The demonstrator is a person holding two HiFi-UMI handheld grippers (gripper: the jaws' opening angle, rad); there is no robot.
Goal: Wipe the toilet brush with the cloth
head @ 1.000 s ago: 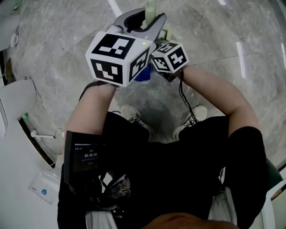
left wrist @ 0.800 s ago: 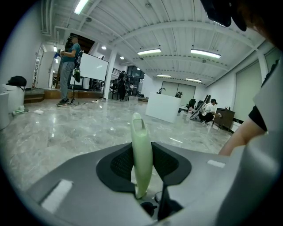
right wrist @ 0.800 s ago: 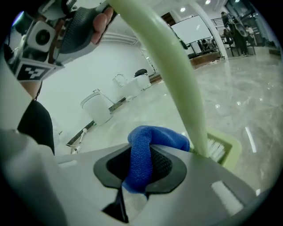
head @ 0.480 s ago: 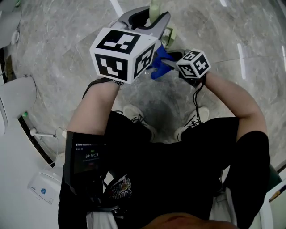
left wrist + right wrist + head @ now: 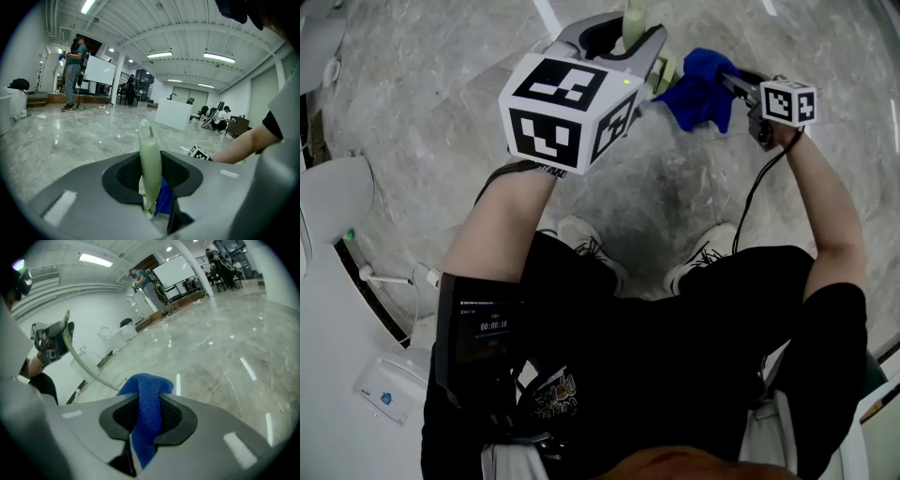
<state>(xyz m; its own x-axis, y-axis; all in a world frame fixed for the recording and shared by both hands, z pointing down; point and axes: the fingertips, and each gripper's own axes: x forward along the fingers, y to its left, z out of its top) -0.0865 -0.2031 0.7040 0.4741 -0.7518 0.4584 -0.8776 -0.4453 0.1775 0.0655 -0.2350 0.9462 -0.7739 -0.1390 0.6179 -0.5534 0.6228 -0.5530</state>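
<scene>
Entry: cloth (image 5: 698, 89) parted from toilet brush (image 5: 150, 159).
My right hand-held gripper (image 5: 149, 425) (pinching the cloth) has swung aside; left hand-held gripper (image 5: 152, 192) clamps the handle; brush head unseen, wipe perhaps unfinished.

toilet brush (image 5: 634, 17): handle cut off at top edge | lower end hidden behind cloth (image 5: 146, 394)

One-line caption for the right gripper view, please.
Right gripper clamps the blue cloth; beyond it, the left gripper holds the pale green brush handle.
</scene>
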